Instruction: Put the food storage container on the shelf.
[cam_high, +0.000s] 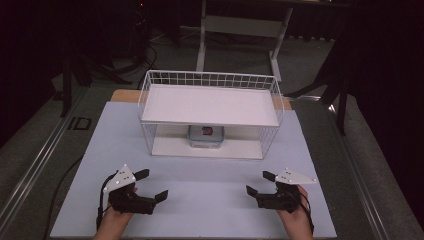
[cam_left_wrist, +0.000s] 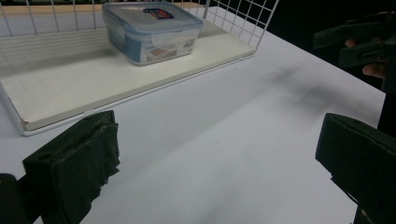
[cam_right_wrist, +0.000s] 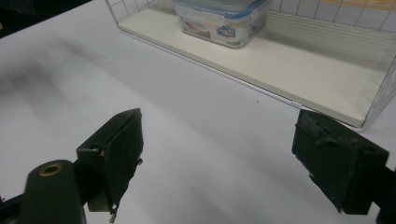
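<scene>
We hold the left gripper (cam_high: 151, 185) and right gripper (cam_high: 261, 183) low over the near part of the white table (cam_high: 210, 205), well apart, both w/ jaws spread wide & holding nothing. A clear lidded container (cam_high: 205, 136) sits centre on the bottom board of a white wire rack (cam_high: 210, 80) at the far side, under its upper shelf. Bare tabletop lies btwn grippers & the rack's open near edge.

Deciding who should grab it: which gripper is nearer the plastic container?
Neither clearly: the container sits between them, left gripper on its left, right gripper on its right.
</scene>
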